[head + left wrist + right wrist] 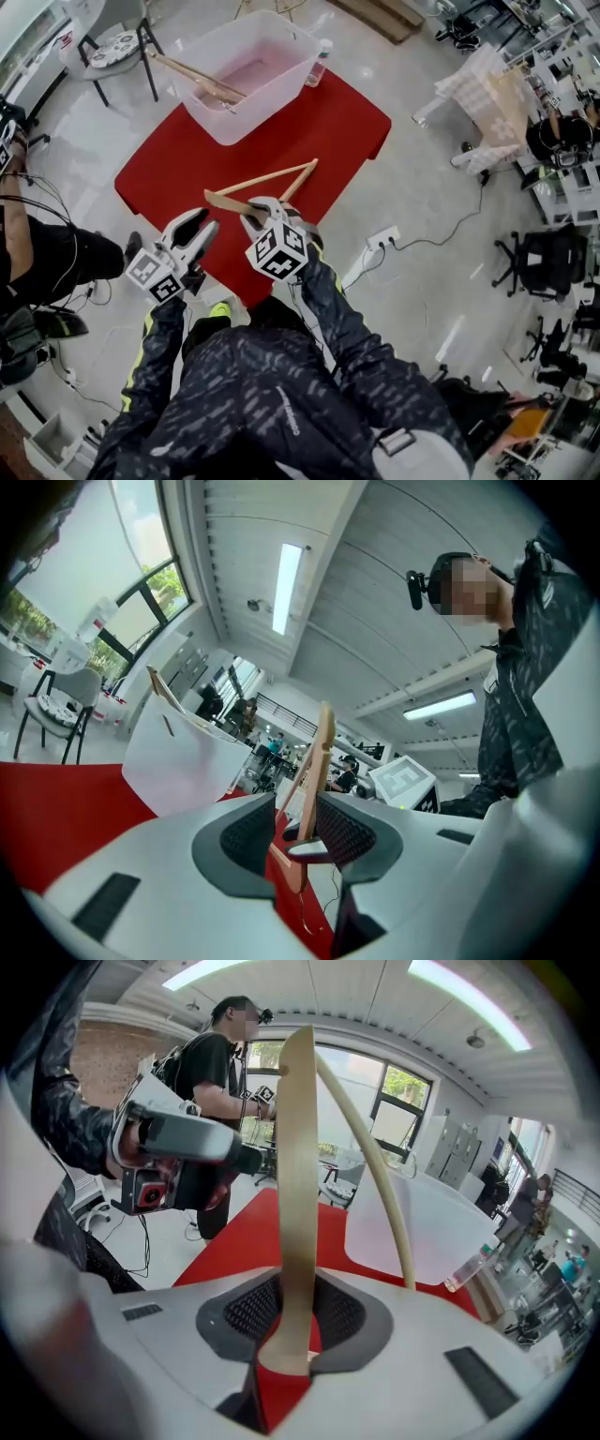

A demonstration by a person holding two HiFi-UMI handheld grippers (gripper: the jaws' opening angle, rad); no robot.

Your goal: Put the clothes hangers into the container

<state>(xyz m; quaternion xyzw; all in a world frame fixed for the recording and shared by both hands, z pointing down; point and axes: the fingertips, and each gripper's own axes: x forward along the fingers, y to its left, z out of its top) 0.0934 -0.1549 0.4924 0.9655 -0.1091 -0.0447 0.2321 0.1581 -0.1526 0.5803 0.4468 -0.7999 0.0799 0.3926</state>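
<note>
A wooden clothes hanger [272,178] hangs in the air above the front of the red table [328,122]. My right gripper [258,211] is shut on its flat arm [298,1194], which rises straight up out of the jaws [286,1321]. My left gripper [202,230] is open just left of the hanger's end. In the left gripper view the hanger [319,761] stands in the gap between the pads without being pressed by them [298,836]. The translucent container [281,94] sits at the table's far end with another wooden hanger [197,80] lying in it.
A clear bottle [319,64] stands beside the container's right wall. A chair [117,47] is off the table's far left, and a person [37,262] stands to the left. A power strip [382,239] and cables lie on the floor to the right.
</note>
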